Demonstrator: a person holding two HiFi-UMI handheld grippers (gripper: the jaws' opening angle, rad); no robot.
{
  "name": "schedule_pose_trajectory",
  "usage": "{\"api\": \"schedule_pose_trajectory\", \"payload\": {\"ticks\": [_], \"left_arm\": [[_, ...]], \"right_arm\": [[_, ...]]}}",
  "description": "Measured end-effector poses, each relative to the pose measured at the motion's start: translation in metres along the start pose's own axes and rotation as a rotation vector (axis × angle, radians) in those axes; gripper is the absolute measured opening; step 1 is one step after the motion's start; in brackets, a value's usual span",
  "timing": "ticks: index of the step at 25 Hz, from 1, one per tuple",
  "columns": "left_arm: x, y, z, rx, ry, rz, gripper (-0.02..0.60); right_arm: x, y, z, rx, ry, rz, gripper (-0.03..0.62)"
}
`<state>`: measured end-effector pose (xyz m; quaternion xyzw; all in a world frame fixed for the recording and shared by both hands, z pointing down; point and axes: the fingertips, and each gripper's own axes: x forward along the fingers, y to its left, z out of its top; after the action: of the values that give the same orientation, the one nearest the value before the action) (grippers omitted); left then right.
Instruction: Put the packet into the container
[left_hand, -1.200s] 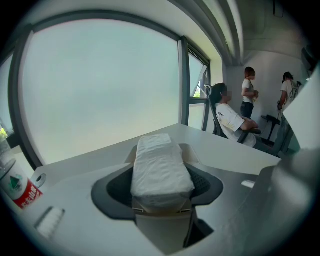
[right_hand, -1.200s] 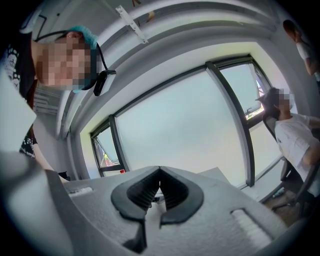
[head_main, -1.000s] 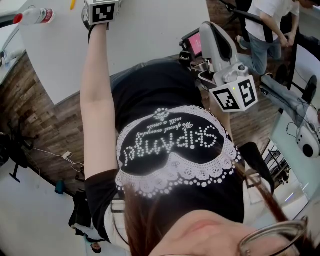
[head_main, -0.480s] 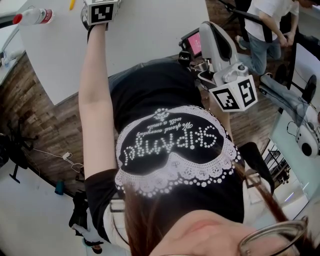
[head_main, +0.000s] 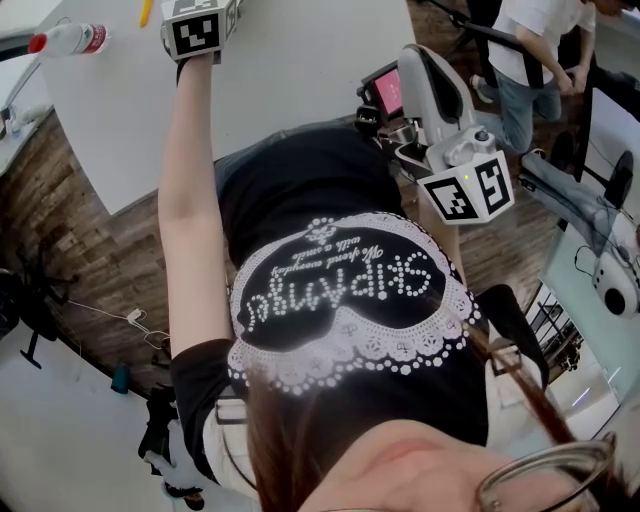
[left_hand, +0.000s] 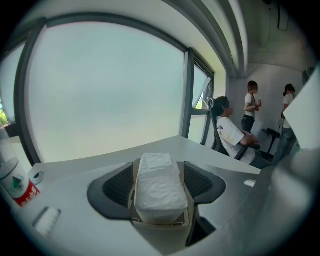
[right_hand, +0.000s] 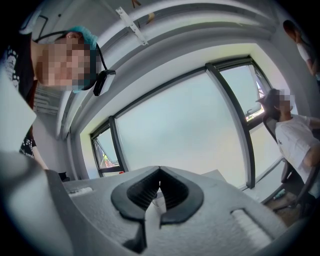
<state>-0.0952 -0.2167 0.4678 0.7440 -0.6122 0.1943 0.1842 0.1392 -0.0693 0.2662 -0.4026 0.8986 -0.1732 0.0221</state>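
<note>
Lower centre of the left gripper view: your left gripper (left_hand: 159, 166), jaws just opening wide, straddled the packet (left_hand: 159, 189) lying lengthwise between them inside the container (left_hand: 161, 226); your right gripper (right_hand: 159, 176) was closed, empty.

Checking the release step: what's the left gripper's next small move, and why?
Probably draw the left gripper straight back. Its jaws have just been opening and stand wide, off the packet, which sits between them inside the container; nothing is left to hold.
</note>
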Motion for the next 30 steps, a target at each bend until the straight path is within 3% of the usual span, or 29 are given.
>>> {"api": "schedule_pose_trajectory", "payload": {"ticks": [8, 14, 21, 30], "left_arm": [[-0.019, 0.002, 0.038, 0.016, -0.086, 0.030, 0.216], [-0.048, 0.014, 0.064, 0.019, -0.195, 0.105, 0.007], [-0.095, 0.008, 0.092, -0.014, -0.318, 0.112, 0.002], [-0.143, -0.009, 0.116, -0.002, -0.442, 0.108, 0.002]], "right_arm": [[0.003, -0.001, 0.002, -0.001, -0.004, 0.008, 0.003], [0.003, -0.001, 0.001, 0.002, -0.004, 0.008, 0.003], [-0.001, -0.001, -0.002, -0.001, 0.001, 0.006, 0.003], [0.001, -0.001, -0.004, -0.001, 0.004, 0.006, 0.003]]}}
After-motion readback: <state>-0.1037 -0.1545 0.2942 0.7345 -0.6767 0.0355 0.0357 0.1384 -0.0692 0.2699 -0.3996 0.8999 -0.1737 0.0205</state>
